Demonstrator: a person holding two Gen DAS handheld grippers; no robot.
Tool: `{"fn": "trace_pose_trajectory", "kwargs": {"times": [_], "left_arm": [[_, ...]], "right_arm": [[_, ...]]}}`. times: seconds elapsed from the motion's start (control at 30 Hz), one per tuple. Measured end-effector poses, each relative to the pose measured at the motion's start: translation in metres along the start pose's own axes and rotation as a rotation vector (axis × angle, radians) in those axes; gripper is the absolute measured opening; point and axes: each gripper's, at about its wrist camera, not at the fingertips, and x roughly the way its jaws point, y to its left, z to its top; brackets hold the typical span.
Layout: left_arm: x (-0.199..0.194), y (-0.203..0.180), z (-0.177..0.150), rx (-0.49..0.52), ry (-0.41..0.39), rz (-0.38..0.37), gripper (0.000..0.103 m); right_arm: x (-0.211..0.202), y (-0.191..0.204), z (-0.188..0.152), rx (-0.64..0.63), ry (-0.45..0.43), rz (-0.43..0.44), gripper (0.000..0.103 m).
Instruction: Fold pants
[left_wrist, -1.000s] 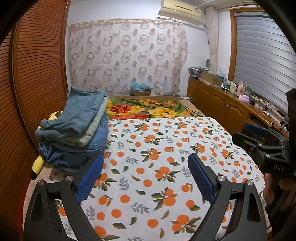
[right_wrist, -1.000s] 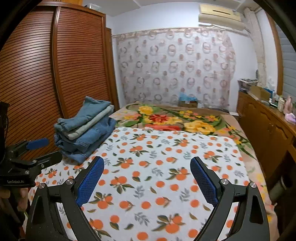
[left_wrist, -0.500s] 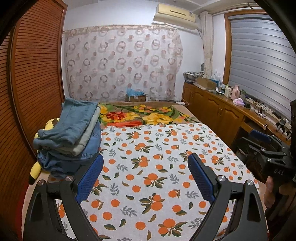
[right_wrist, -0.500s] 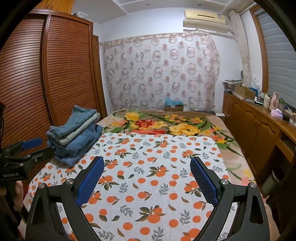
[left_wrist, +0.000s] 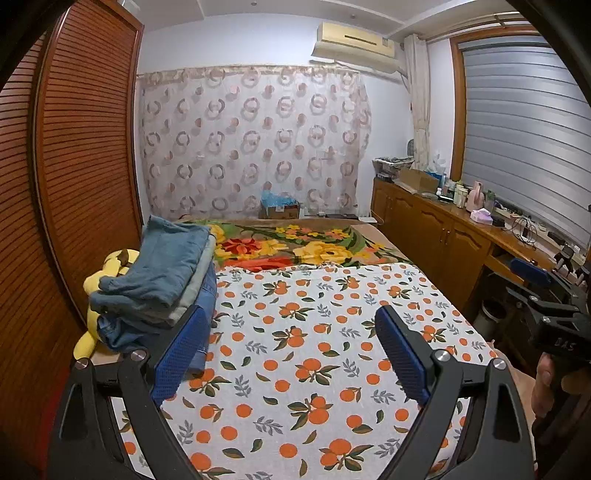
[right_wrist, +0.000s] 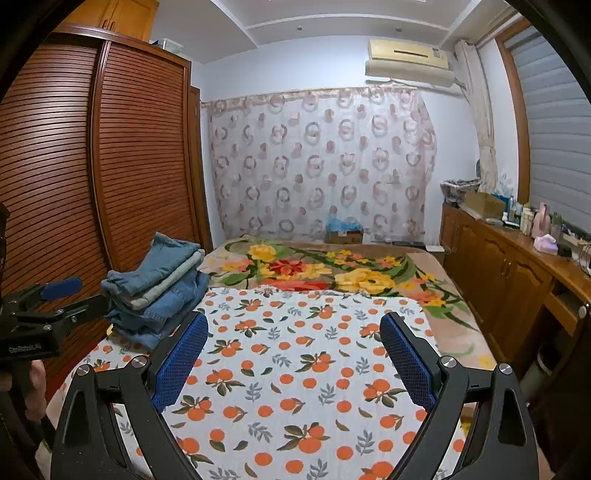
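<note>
A stack of folded pants (left_wrist: 162, 280), blue denim and one grey pair, sits at the left side of the bed; it also shows in the right wrist view (right_wrist: 162, 284). My left gripper (left_wrist: 291, 328) is open and empty, held above the orange-print sheet (left_wrist: 314, 369), to the right of the stack. My right gripper (right_wrist: 293, 334) is open and empty, above the same sheet (right_wrist: 295, 369). Each gripper shows at the edge of the other's view: the right gripper (left_wrist: 535, 291) at the right, the left gripper (right_wrist: 51, 299) at the left.
A yellow plush toy (left_wrist: 99, 273) lies under the stack by the brown wardrobe doors (left_wrist: 74, 166). A floral blanket (left_wrist: 295, 247) covers the far bed. A wooden cabinet (left_wrist: 443, 236) with bottles runs along the right wall. A cardboard box (left_wrist: 280, 210) sits by the curtain.
Both grippers have drawn back and tilted up from the bed; the stack and sheet look farther away and more of the ceiling shows. Both stay open.
</note>
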Motion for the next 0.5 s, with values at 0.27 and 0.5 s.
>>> {"fn": "trace_pose_trajectory", "kwargs": {"times": [0.27, 0.5], "left_arm": [[-0.0046, -0.0005, 0.0004, -0.001, -0.007, -0.002, 0.093], [-0.0044, -0.0004, 0.0001, -0.002, -0.007, -0.001, 0.093]], "right_arm": [[0.0014, -0.003, -0.006, -0.001, -0.002, -0.004, 0.095], [0.0011, -0.0032, -0.0062, -0.002, -0.003, -0.003, 0.095]]}}
